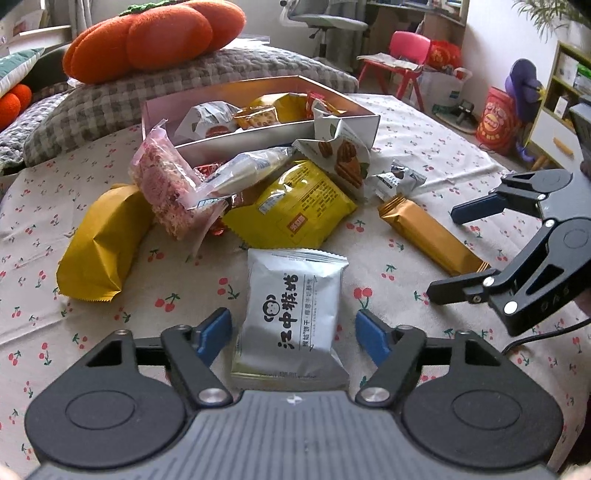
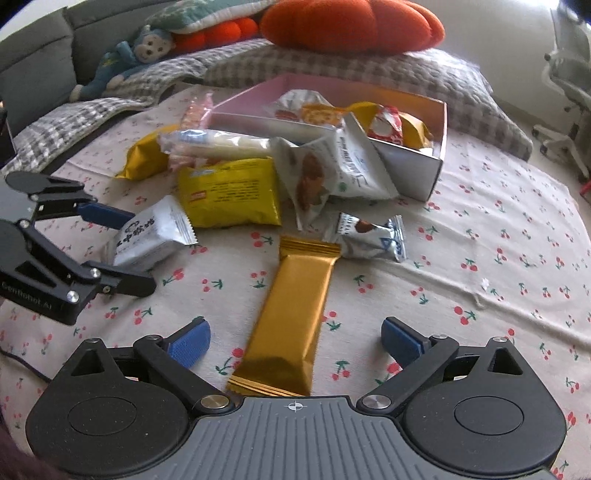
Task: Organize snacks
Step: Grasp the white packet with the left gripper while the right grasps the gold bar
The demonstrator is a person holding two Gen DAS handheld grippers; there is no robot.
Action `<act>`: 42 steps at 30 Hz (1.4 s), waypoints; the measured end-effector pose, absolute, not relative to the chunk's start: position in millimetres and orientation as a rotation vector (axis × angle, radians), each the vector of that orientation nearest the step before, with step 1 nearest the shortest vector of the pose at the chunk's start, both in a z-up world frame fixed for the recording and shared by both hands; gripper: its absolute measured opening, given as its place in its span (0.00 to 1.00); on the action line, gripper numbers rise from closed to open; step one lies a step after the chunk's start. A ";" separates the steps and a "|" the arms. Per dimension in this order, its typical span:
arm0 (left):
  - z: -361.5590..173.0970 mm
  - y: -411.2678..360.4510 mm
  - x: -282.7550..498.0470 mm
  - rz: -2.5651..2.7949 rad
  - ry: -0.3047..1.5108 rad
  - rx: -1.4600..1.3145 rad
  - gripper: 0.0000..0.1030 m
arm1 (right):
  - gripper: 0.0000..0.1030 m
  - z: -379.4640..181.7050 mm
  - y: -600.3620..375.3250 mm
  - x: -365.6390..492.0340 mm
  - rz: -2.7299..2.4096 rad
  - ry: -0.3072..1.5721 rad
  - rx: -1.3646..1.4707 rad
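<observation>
A silver snack packet (image 1: 293,314) with black characters lies on the cherry-print cloth between the open fingers of my left gripper (image 1: 293,338); it also shows in the right wrist view (image 2: 151,236). A long gold bar (image 2: 291,317) lies between the open fingers of my right gripper (image 2: 293,339); in the left wrist view the gold bar (image 1: 430,234) lies beside that gripper (image 1: 441,251). Neither gripper touches its packet. A pink open box (image 1: 343,123) holds several snacks. More packets are piled in front of it.
The pile holds a yellow packet (image 1: 295,206), a pink crisp bar (image 1: 164,184), a mustard pouch (image 1: 101,243), a white pastry bag (image 2: 332,173) and a small silver packet (image 2: 373,236). An orange pumpkin cushion (image 1: 155,33) and checked pillows lie behind the box.
</observation>
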State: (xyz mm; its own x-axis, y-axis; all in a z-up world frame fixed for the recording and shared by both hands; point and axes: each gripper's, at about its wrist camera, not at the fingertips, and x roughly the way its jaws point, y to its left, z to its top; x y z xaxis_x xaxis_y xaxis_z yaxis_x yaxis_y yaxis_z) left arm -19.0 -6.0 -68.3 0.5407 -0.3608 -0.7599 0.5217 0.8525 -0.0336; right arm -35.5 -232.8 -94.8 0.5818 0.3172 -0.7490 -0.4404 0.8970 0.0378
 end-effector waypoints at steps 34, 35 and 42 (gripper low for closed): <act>-48.1 -5.2 -15.7 -0.541 0.875 0.105 0.42 | 0.29 -74.2 -230.7 -38.6 0.471 0.775 -0.110; -47.1 -5.9 -16.0 -0.543 0.874 0.104 0.42 | 0.29 -72.9 -230.6 -38.7 0.470 0.771 -0.108; -33.4 -12.4 -15.8 -0.552 0.834 0.108 0.42 | 0.29 -60.2 -232.2 -35.6 0.462 0.744 -0.088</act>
